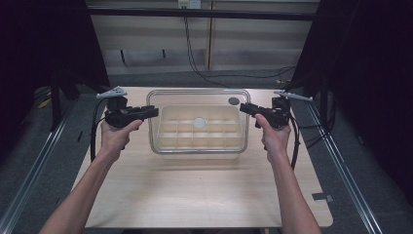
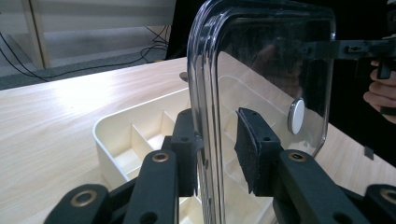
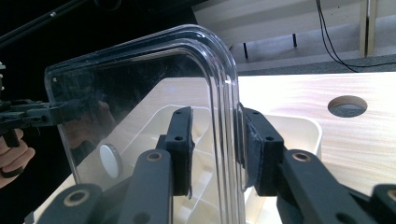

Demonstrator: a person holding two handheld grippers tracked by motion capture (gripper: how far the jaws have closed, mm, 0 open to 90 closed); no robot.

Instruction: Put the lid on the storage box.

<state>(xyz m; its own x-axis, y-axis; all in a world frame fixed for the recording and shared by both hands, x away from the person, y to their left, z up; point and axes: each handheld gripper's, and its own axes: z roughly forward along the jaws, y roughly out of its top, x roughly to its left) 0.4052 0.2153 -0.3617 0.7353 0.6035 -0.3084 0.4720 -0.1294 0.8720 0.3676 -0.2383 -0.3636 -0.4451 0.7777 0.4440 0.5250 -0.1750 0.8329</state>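
Left claw (image 1: 155, 112): held level, pointing inward toward the right claw; its hand (image 1: 116, 136) wraps the grip from below, forearm reaching up from the near edge of the surface (image 1: 195, 195).
Left claw state: clenched on the left rim of the clear lid (image 1: 198, 97); in the left gripper view the rim sits between the two black pads (image 2: 250, 149), one pad on each face.
Right claw (image 1: 242, 108): mirror pose, level and pointing inward; its hand (image 1: 275, 139) below it, cable looping down beside the wrist.
Right claw state: clenched on the lid's right rim; in the right gripper view the rounded edge passes between the pads (image 3: 182, 149).
Lid: spans between the two claws, held over the tray (image 1: 168, 141); transparent hard plastic, glossy, rectangular with rounded corners and a raised thick rim; a small white round disc (image 1: 198, 122) at its middle.
Tray: just below the claws, resting on the surface; cream, matte, split by thin walls into small rectangular cells.
Surface: pale wood grain, smooth, with a round hole (image 3: 347, 106) beyond the right claw.
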